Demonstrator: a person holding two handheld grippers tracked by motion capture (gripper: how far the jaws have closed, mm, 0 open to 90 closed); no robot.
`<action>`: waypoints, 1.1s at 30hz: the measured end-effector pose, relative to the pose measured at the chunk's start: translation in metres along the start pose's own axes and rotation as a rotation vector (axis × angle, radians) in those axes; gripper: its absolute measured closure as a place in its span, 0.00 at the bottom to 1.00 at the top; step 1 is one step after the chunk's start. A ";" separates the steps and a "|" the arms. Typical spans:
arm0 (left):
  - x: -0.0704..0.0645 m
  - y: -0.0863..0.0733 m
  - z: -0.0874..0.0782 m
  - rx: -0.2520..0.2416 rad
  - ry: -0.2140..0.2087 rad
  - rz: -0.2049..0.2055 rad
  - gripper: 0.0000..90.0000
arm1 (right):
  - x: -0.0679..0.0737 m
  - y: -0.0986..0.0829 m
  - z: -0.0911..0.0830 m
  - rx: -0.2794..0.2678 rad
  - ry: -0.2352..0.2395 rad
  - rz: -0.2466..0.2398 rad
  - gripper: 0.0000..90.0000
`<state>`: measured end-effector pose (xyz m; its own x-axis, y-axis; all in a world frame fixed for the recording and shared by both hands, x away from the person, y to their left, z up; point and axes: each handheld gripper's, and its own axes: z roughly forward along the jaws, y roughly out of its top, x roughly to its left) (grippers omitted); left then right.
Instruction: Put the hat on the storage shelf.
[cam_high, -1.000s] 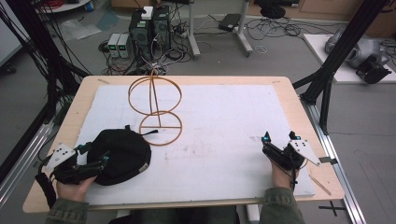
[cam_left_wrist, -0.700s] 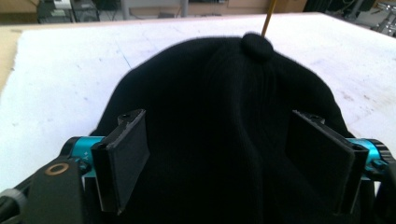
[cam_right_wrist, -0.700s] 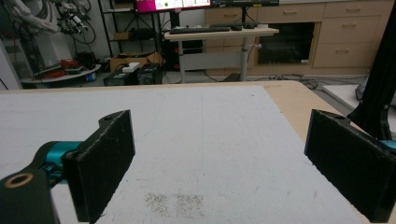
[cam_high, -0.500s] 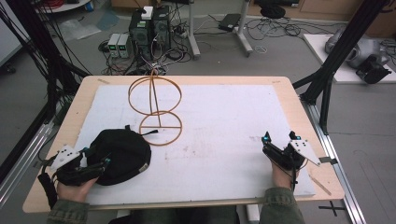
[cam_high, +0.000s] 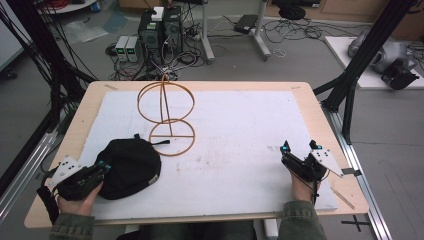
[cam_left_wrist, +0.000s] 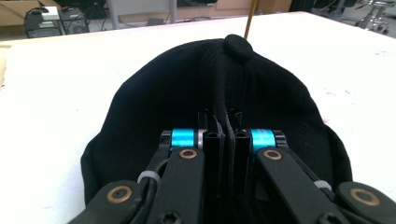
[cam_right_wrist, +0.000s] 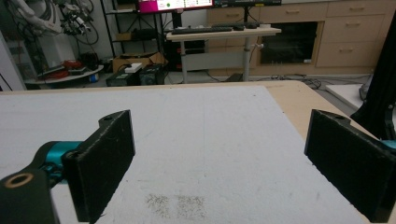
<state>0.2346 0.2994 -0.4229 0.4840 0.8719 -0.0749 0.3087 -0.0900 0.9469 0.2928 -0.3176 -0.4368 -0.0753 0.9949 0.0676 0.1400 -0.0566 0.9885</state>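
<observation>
Left gripper (cam_left_wrist: 224, 140): my jaws are closed tight on a pinched fold of the black cap (cam_high: 129, 167), at the edge nearest me; in the high view this gripper (cam_high: 102, 170) sits at the near left of the surface, with my left hand (cam_high: 75, 197) behind it.
Cap: it lies crown up on the white mat (cam_high: 240, 140), near the left front corner, with its top button (cam_left_wrist: 237, 45) pointing away from my left jaws and a short strap (cam_high: 159, 143) sticking out toward the wire stand.
Right gripper (cam_right_wrist: 224, 177): my jaws stand wide apart with nothing between them, hovering over bare white mat (cam_right_wrist: 205, 140); in the high view this gripper (cam_high: 292, 157) is at the near right, well apart from the cap.
Wire stand (cam_high: 167, 112): an orange frame of rings on an upright rod, standing on the mat just beyond the cap, toward the far left.
Surface (cam_high: 320, 115): a wooden top (cam_right_wrist: 292, 95) with the white mat covering most of it.
Beyond the surface: computer boxes (cam_high: 160, 25) and tangled cables on the floor.
</observation>
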 end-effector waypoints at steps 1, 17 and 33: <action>0.000 0.000 0.000 -0.001 -0.003 0.000 0.97 | 0.000 0.000 0.000 0.000 0.000 0.000 0.08; -0.001 0.004 -0.003 -0.081 0.007 -0.008 0.97 | 0.000 0.000 0.000 -0.001 0.011 -0.006 0.08; -0.003 0.022 -0.015 -0.188 0.026 0.013 0.97 | 0.001 0.000 0.001 0.004 0.013 -0.013 0.08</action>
<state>0.2272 0.3018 -0.3971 0.4645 0.8837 -0.0569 0.1431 -0.0114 0.9896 0.2938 -0.3166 -0.4372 -0.0901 0.9943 0.0567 0.1432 -0.0434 0.9887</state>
